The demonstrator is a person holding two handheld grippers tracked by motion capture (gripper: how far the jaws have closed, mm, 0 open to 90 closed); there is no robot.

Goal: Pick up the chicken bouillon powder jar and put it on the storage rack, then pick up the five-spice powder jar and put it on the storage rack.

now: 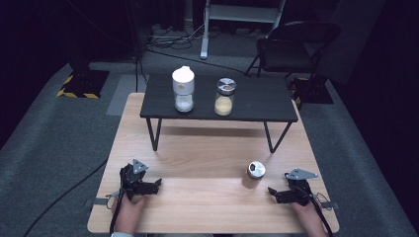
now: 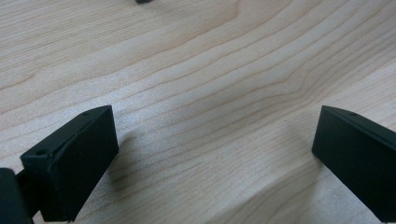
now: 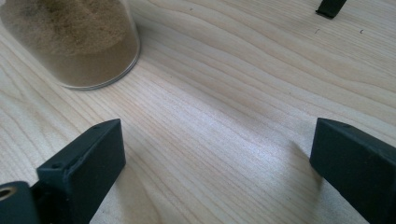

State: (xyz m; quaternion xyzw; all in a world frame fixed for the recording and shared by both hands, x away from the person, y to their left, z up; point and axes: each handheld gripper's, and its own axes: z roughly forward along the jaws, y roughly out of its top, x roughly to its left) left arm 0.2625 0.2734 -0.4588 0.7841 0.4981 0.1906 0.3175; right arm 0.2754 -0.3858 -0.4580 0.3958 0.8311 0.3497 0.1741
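Black jaws of the right gripper (image 1: 273, 191) stand wide apart with nothing between them, low over the pale wooden table (image 1: 197, 207). Just beside it, up and to the left in the high view, stands a small glass jar (image 1: 256, 171) with a metal lid, partly filled with tan powder; in the right gripper view its base (image 3: 74, 42) sits ahead of the left jaw, not touching it. The left gripper (image 1: 157, 183) rests near the table's other front corner, likewise released and empty. Farther back, a low black shelf (image 1: 257, 101) carries a white-capped jar (image 1: 183, 89) and another tan-filled jar (image 1: 225, 97). The work appears to be between grasps; a next move would likely call for sliding the right jaws around the near jar.
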